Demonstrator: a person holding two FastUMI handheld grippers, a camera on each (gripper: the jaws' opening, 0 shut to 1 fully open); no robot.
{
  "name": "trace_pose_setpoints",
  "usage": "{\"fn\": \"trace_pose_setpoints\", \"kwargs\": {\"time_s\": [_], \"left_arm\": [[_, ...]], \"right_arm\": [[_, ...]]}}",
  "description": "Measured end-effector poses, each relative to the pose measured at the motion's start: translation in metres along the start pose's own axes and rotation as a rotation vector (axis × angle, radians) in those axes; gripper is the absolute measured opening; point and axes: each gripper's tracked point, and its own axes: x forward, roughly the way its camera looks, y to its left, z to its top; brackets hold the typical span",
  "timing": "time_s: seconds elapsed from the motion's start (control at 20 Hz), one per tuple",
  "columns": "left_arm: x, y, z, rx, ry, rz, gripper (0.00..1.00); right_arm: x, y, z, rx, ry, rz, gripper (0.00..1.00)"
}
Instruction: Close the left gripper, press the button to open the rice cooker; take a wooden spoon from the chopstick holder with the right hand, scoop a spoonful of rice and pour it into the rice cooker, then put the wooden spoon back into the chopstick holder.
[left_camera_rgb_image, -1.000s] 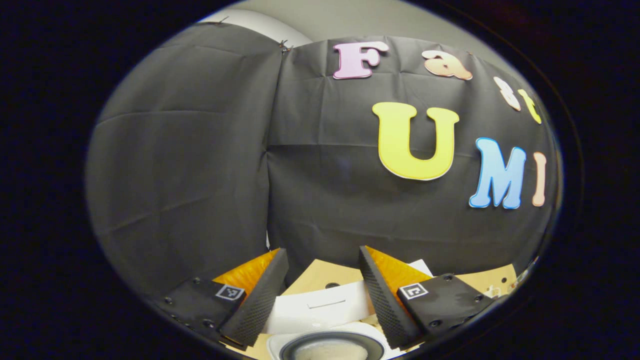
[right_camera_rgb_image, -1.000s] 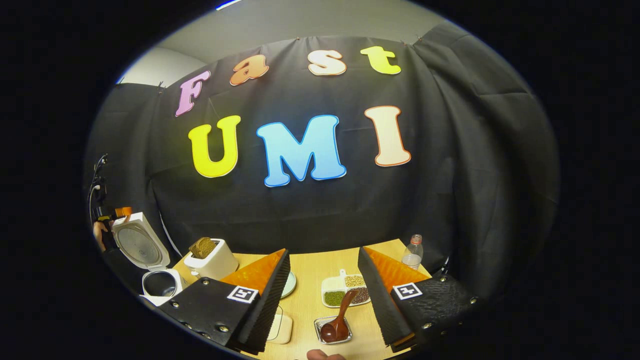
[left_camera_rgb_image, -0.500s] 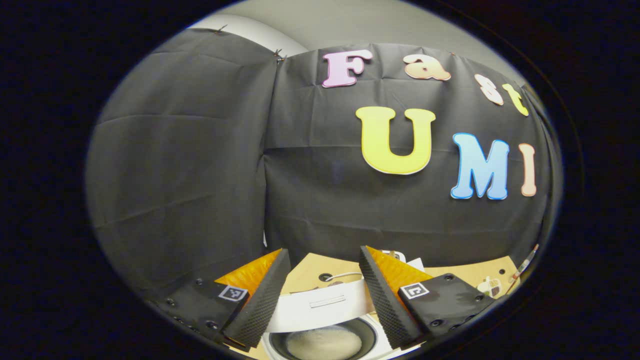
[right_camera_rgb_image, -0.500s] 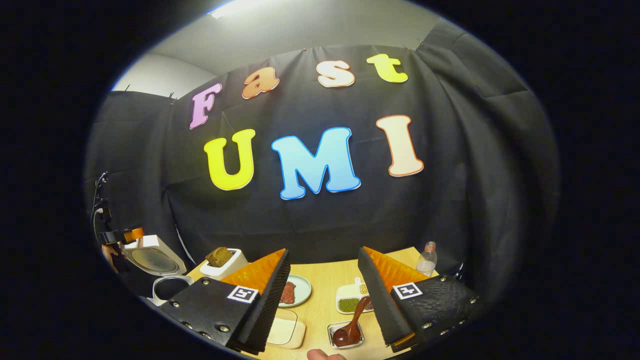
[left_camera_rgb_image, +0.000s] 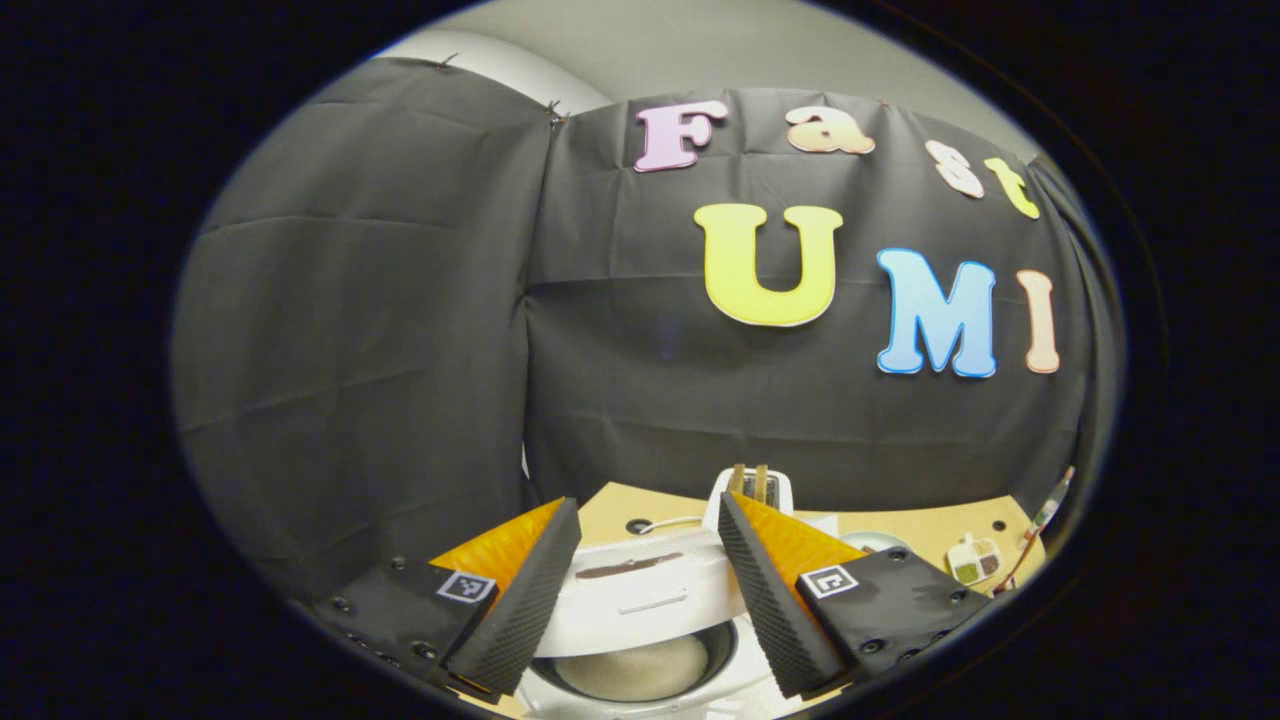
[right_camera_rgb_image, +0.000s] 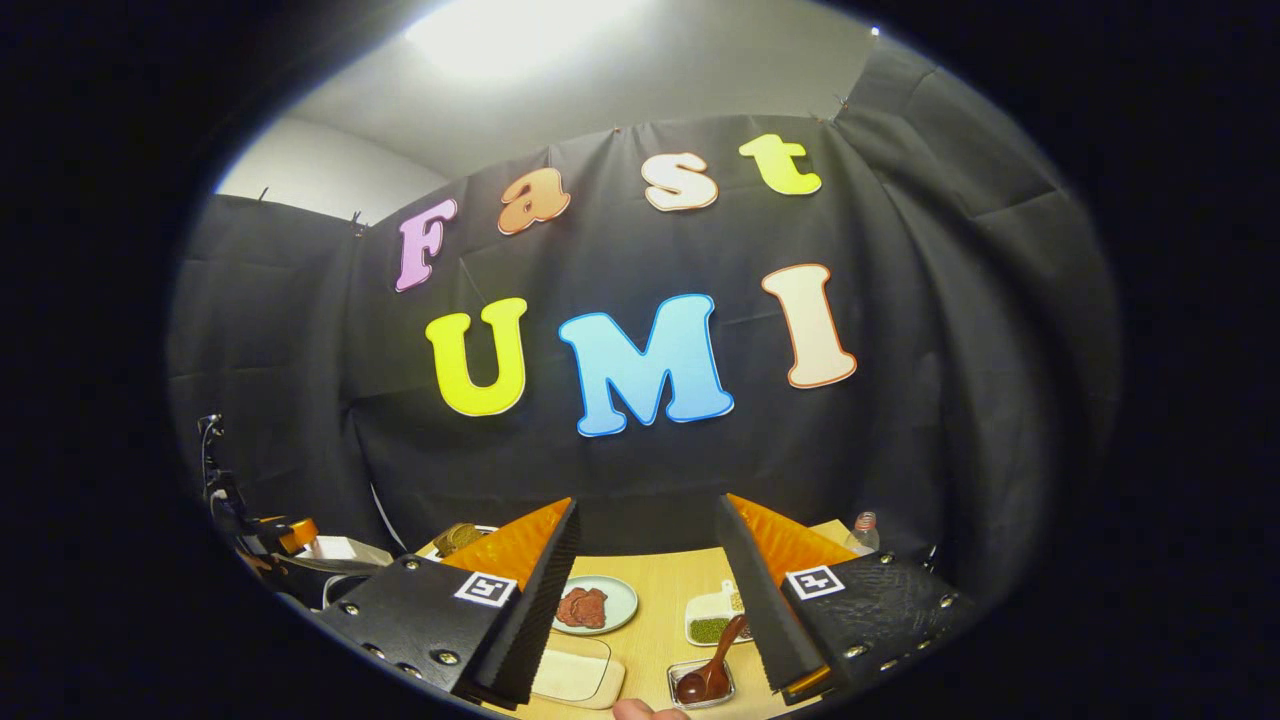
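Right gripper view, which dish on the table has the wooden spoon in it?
The small metal tray nearest the camera; the wooden spoon rests in it. The green plate holds reddish food, and the white divided dish grains.

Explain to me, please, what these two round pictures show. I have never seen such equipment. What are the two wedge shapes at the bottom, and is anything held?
A person holds one two-finger gripper in each hand; a camera rides on each and looks forward along its fingers. The wedges are those fingers.

In the left gripper view, the left gripper is open and empty above an open rice cooker with rice inside. A toaster stands behind it.

In the right gripper view, the right gripper is also open and empty. On the wooden table lie a wooden spoon in a small metal holder, a plate of dark food and a divided dish of beans.
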Motion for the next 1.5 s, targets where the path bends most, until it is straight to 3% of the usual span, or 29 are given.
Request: {"fn": "trace_pose_setpoints", "kwargs": {"time_s": [0.4,0.55,0.65,0.75,0.85,0.9,1.25,1.5], "left_arm": [[-0.026,-0.014,-0.054,-0.015,0.063,-0.014,1.0],[-0.027,-0.004,-0.067,-0.004,0.073,0.032,1.0],[-0.032,-0.006,-0.083,-0.045,0.115,0.031,0.98],[-0.035,-0.009,-0.093,-0.014,0.128,0.026,1.0],[-0.035,-0.012,-0.102,0.007,0.141,0.023,0.89],[-0.037,-0.012,-0.106,0.008,0.155,0.024,0.97],[-0.04,-0.016,-0.129,0.029,0.201,0.024,0.94],[-0.04,-0.018,-0.151,0.039,0.263,0.043,1.0]], "right_arm": [[-0.004,-0.004,0.007,0.026,0.002,0.006,0.83],[-0.005,-0.002,0.005,0.016,0.01,0.017,0.83],[-0.005,-0.001,0.003,0.009,0.016,0.022,0.83],[-0.004,-0.002,0.001,0.006,0.023,0.025,0.83],[-0.002,-0.002,-0.001,0.009,0.032,0.026,0.83],[-0.002,-0.001,-0.001,0.014,0.035,0.028,0.83],[0.001,0.002,-0.006,0.015,0.049,0.035,0.83],[0.003,0.006,-0.012,0.029,0.067,0.044,0.83]]}}
